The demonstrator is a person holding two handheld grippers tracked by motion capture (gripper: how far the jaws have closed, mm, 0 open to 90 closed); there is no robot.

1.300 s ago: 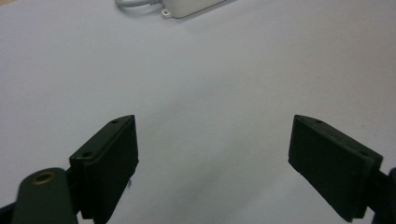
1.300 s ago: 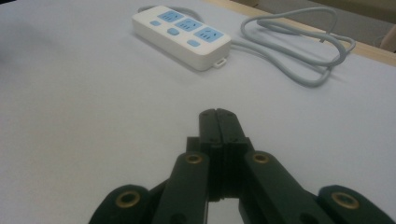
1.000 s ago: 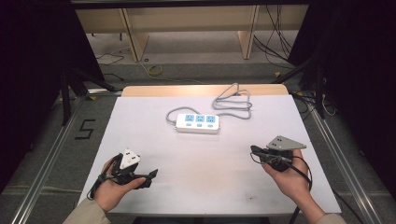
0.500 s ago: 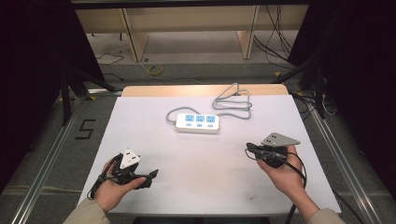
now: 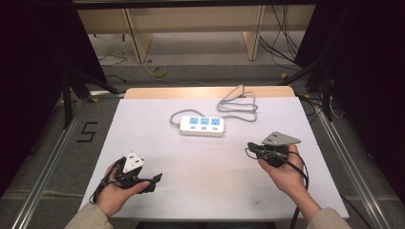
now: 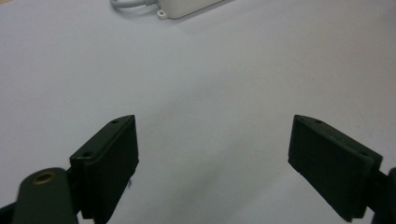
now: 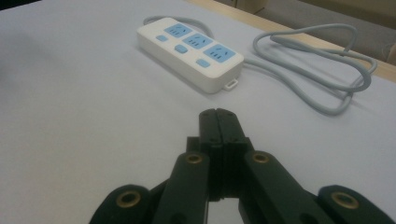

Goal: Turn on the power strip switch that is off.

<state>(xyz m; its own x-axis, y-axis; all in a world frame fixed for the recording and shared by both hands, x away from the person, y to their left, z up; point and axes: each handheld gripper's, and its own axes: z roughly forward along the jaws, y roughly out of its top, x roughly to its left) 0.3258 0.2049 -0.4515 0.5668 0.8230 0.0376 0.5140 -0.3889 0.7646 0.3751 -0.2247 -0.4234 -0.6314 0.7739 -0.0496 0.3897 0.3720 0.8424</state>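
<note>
White plastic power strip w/ three blue sockets [image 5: 202,125] lies mid-table, grey cord [image 5: 237,106] looped behind it, prob. staged within reach of both hands. Left gripper [image 5: 154,182] rests near table's front edge, jaws spread wide & empty; right gripper [image 5: 250,146], jaws pressed together on nothing, points at strip, likely for a poke rather than a grasp.

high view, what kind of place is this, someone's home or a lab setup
Most likely a lab or recording rig, not a home: a white-covered table holding just a power strip, metal rails along the floor, and loose cables on the floor behind.
</note>
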